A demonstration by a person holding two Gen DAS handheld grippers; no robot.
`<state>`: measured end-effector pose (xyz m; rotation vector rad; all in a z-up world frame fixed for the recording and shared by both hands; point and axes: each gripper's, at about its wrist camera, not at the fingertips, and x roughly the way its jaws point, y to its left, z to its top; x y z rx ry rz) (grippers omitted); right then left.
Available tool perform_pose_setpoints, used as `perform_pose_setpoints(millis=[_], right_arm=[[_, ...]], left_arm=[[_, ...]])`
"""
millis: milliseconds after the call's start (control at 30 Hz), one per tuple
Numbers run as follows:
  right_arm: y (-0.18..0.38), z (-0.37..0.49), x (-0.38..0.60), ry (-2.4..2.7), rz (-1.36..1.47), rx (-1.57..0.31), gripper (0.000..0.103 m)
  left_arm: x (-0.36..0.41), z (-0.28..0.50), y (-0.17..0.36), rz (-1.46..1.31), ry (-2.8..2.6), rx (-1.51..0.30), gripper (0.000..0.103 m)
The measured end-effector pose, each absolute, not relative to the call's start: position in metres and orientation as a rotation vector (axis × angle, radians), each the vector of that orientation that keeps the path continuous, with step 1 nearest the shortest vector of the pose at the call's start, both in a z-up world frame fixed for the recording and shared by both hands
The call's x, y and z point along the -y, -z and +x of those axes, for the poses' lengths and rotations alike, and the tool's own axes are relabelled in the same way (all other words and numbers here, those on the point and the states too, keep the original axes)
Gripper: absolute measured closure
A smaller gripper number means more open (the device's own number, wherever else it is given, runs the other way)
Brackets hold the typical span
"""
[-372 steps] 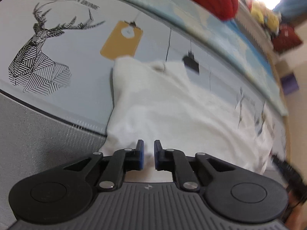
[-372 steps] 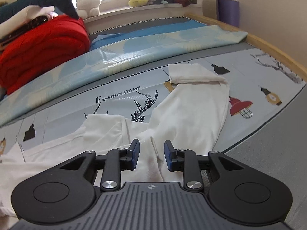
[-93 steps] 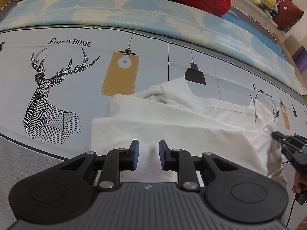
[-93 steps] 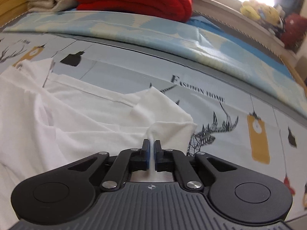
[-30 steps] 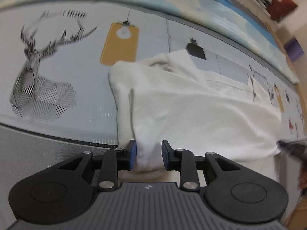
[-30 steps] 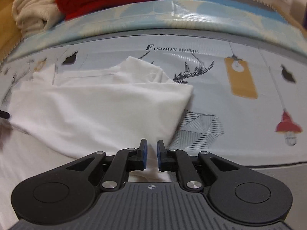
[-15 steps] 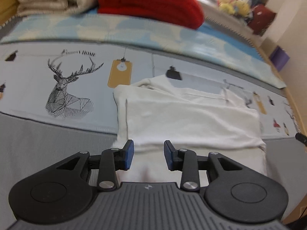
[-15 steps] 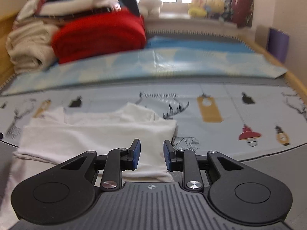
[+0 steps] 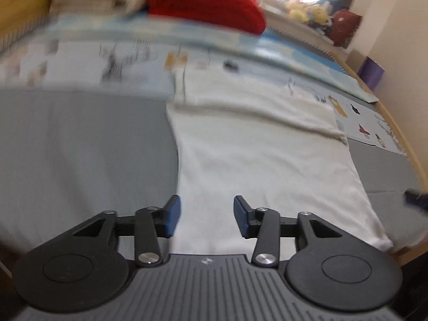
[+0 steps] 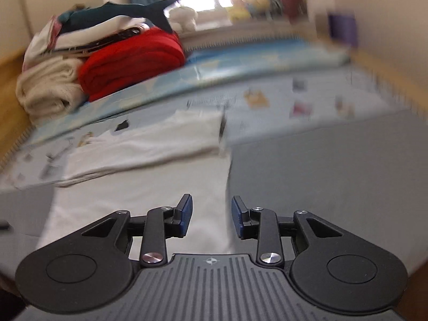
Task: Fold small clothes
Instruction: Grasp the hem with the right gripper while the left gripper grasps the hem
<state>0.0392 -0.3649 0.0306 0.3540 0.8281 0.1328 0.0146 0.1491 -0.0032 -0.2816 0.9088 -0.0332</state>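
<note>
A white garment point(image 9: 267, 160) lies flat on the bed, its far part folded back over itself into a thick band point(image 9: 254, 101). My left gripper point(image 9: 206, 216) hovers open above the garment's near left edge, nothing between its blue pads. In the right wrist view the same garment point(image 10: 149, 187) spreads to the left, and my right gripper point(image 10: 211, 218) hangs over its near right edge. Its jaws are opening and hold nothing. The dark tip of the right gripper point(image 9: 416, 199) shows at the left view's right edge. Both views are motion-blurred.
A printed sheet point(image 10: 307, 101) and a grey cover point(image 10: 321, 165) lie under the garment. At the bed's head are a red blanket point(image 10: 133, 61), a cream blanket point(image 10: 45, 88) and a plush shark point(image 10: 128, 10). Soft toys point(image 9: 307, 13) line the sill. A wooden frame point(image 9: 401, 133) edges the right.
Both grippers have let go of the folded-over cloth and drawn back and up toward the near edge of the bed. The right jaws have widened from nearly shut.
</note>
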Motion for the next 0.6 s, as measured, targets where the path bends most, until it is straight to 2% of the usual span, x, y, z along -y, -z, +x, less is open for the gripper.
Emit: perform_pose_setpoints(millis=[33,67,600], right_arm=[[-0.023,0.036,0.369,-0.124,0.382,-0.856,0.068],[-0.017,0.032,0.371,-0.109,0.361,-0.87,0.068],[0.036,0.031,0.373,-0.079,0.28,-1.141,0.068]], left_arm=[[-0.153,0.013,0.009,-0.324,0.034,-0.94,0.071],[-0.156,0.013,0.014,-0.358,0.029,-0.97,0.071],[-0.174,0.027,0.06,-0.387,-0.097,-1.178,0.071]])
